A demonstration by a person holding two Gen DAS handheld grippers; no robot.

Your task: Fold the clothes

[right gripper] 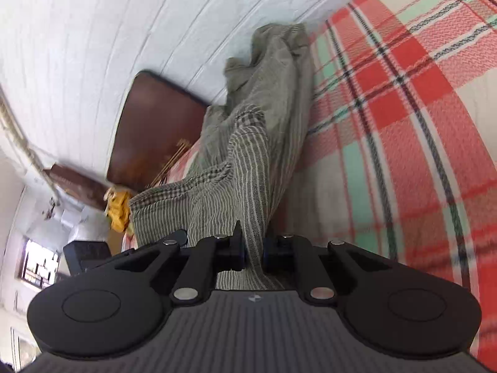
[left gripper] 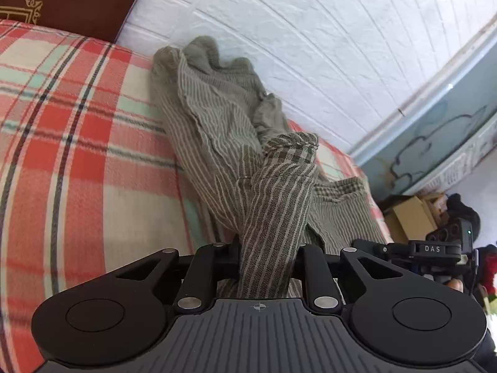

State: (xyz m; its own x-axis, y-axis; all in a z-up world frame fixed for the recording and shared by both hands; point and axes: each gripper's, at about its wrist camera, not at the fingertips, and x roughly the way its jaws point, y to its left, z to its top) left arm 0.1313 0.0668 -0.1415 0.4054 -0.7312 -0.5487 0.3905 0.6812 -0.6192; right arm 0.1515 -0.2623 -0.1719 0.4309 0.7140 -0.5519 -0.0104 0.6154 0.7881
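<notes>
A grey-green striped garment (left gripper: 217, 115) with checked trim lies stretched over a red, cream and mint plaid bed cover (left gripper: 77, 143), its far end bunched against the white wall. My left gripper (left gripper: 268, 258) is shut on a bunched striped part of it. The right gripper's body (left gripper: 435, 248) shows at the right of the left wrist view. In the right wrist view my right gripper (right gripper: 253, 251) is shut on another part of the same garment (right gripper: 273, 93), which runs away from it along the plaid cover (right gripper: 403, 124) toward the wall.
A white panelled wall (left gripper: 326, 31) runs behind the bed. A dark red-brown headboard (right gripper: 149, 130) stands at one end. Cardboard boxes (left gripper: 407, 214) and clutter lie beyond the bed's end; a yellow object (right gripper: 119, 208) sits near the headboard.
</notes>
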